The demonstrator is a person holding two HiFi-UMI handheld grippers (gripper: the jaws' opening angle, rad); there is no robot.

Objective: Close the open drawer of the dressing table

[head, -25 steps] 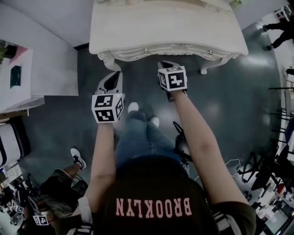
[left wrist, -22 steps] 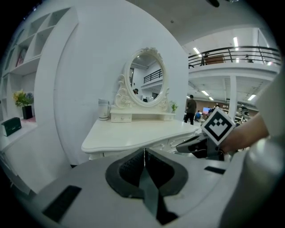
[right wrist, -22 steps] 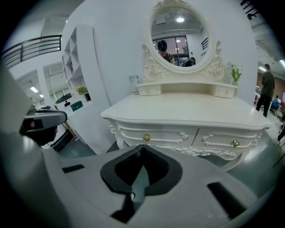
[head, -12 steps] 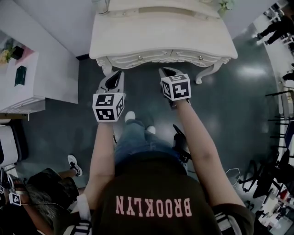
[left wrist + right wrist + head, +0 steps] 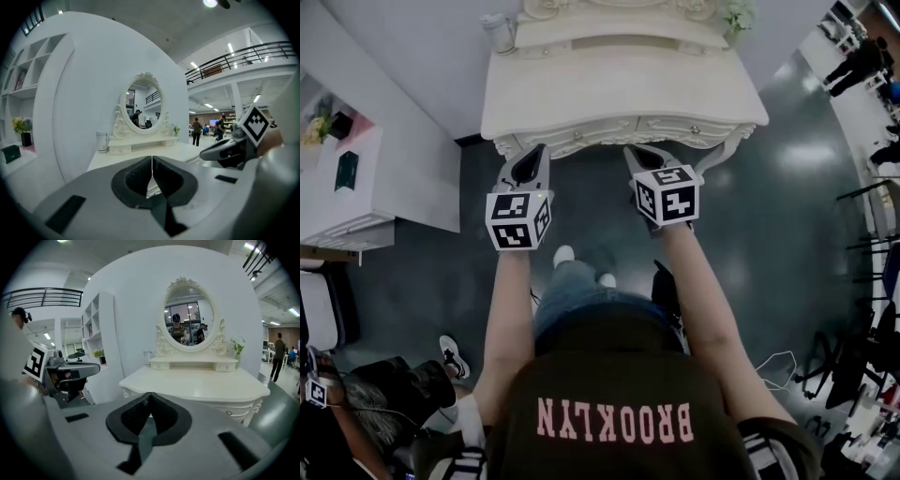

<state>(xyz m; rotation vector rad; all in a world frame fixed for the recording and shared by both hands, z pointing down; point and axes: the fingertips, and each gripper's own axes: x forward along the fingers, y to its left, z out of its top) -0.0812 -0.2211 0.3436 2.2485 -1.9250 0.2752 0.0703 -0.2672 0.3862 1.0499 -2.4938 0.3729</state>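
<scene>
Both your tools are closed and empty. In the left gripper view the dark ribbed pads (image 5: 140,176) of your left tool (image 5: 152,161) meet along a thin line with nothing between them. The right gripper view shows the same for your right tool (image 5: 150,400).

From the head view you hold the two tools side by side at the end of outstretched arms, the left tool (image 5: 532,159) and the right tool (image 5: 639,157) level with each other and well apart. Both point at the cream-white carved dressing table (image 5: 619,89) and sit just short of its front edge, touching nothing.

The drawer fronts with small round knobs (image 5: 694,130) lie under that edge, flush with the scalloped apron. In the right gripper view one knobbed drawer front (image 5: 234,411) also sits in line with the frame around it.

On the worktop an oval mirror in an ornate white frame (image 5: 189,317) stands at the back over a low shelf. A white lidded cup (image 5: 499,33) is at the back left corner and a small green plant (image 5: 738,14) at the back right.

The floor is dark and glossy (image 5: 787,216). A white shelf unit (image 5: 356,178) stands to your left, and another person crouches at the lower left (image 5: 384,403).
</scene>
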